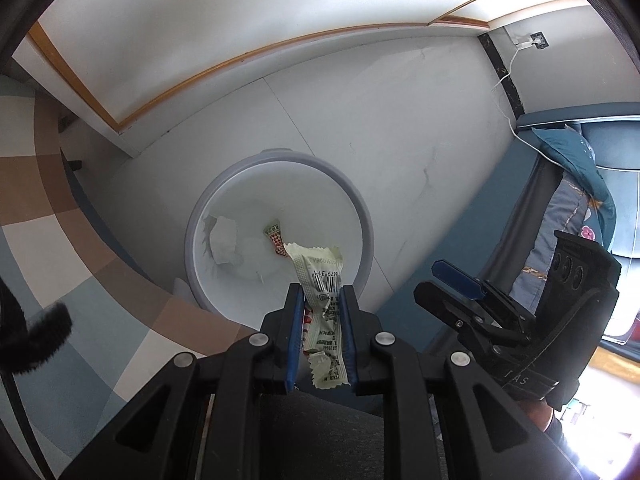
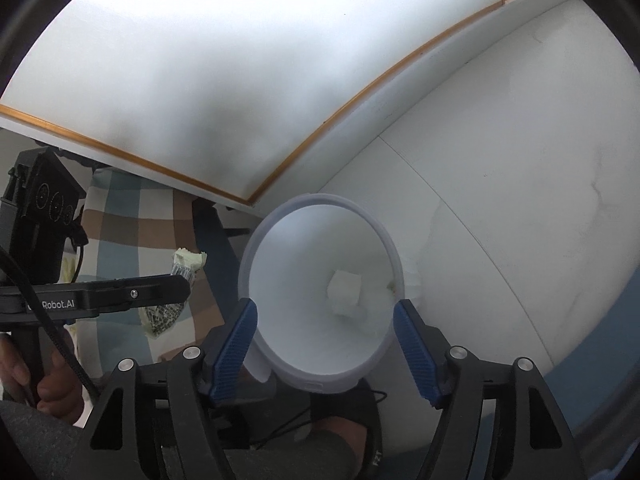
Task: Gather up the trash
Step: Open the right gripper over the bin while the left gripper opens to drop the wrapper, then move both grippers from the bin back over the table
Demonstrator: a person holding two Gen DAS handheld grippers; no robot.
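My left gripper is shut on a pale crumpled snack wrapper with a barcode. It holds the wrapper above the near rim of a round grey-white trash bin on the floor. Inside the bin lie a crumpled white tissue and a small red-checked wrapper. My right gripper is open and empty, its blue pads on either side of the bin from above, not touching it. The left gripper with the wrapper shows at the left of the right wrist view.
A checked brown, blue and cream cloth covers a surface left of the bin. A white wall panel with wood trim stands behind. A blue sofa with cushions is at the right, with a white cable to a wall socket.
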